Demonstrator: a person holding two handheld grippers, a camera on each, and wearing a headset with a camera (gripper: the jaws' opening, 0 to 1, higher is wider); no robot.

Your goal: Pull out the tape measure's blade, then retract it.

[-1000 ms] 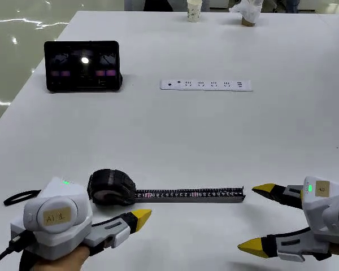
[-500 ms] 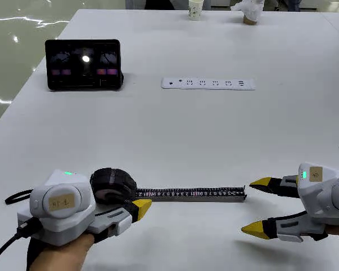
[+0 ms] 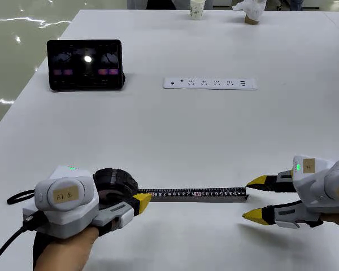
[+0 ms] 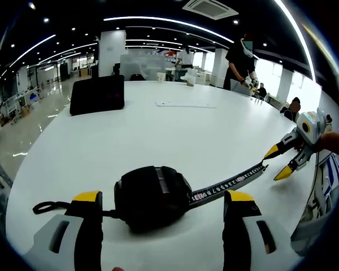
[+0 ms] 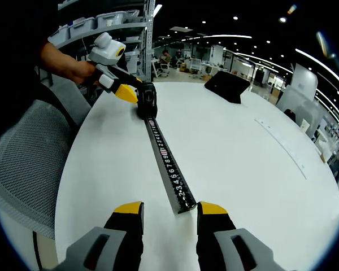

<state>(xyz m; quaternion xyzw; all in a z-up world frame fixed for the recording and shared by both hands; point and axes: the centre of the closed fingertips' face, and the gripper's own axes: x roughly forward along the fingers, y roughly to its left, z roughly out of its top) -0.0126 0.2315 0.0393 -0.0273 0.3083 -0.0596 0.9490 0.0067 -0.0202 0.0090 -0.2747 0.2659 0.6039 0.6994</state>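
On the white table (image 3: 214, 130), your left gripper (image 4: 162, 196) sits lower left, jaws spread either side of the black case (image 3: 116, 182), probably to steady it without clamping. The blade (image 3: 198, 194) runs right, with numerals 1 to 9 readable. Lower right, your right gripper (image 3: 253, 199) gapes around the blade's tip, seemingly poised to pinch.

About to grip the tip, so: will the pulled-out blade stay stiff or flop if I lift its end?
Probably fairly stiff: the blade lies straight along the table. It looks thin and narrow, so a lifted end may sag or twist. The case may slide on the smooth top, since the left gripper straddles it loosely.
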